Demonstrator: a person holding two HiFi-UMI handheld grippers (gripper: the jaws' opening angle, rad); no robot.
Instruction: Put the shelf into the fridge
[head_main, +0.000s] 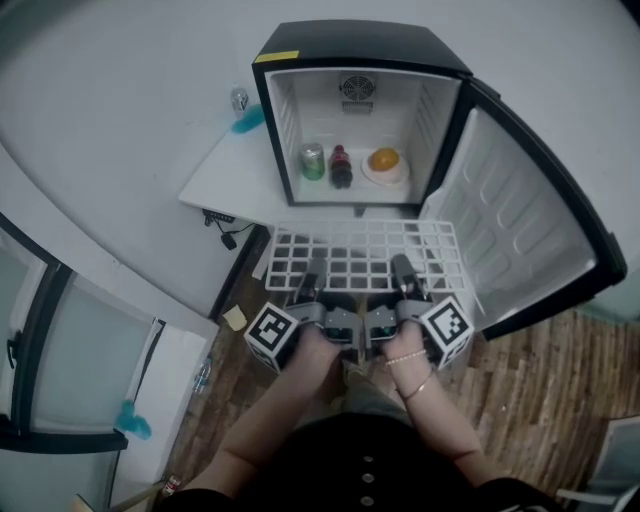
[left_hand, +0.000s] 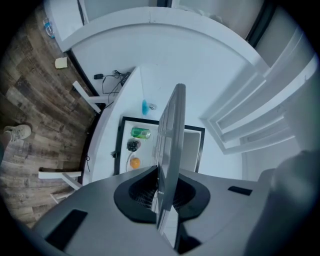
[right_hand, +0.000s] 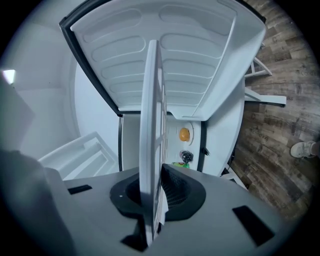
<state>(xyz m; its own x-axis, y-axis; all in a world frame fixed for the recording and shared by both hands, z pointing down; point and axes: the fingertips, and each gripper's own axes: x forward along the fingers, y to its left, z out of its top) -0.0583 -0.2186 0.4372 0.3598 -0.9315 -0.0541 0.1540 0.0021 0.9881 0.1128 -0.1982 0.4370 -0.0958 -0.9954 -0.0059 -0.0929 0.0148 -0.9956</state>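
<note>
The person is holding the white wire shelf (head_main: 365, 250) flat in the air in front of the open fridge (head_main: 360, 45). The left tool (head_main: 314, 274) and the right tool (head_main: 403, 272) are both clamping its near edge, side by side around the middle, and each gripper view is showing the wire pressed between the dark pads.

The fridge is lying straight ahead of both tools, just beyond the shelf's far edge. The shelf's long axis is running across, parallel to the opening, so neither hand is nearer. The door (head_main: 520, 220) is standing wide open at the right.

Seen edge-on in the gripper views, the shelf is cutting across the opening, with the green can (head_main: 313, 162), the dark bottle (head_main: 341, 167) and the orange (head_main: 384, 159) all on one side of it. The coming push is probably depending on keeping the shelf level and centred, so that both short ends are meeting the ribbed side walls (head_main: 285, 120) together.

The fridge is sitting on a white bench (head_main: 225, 180).
</note>
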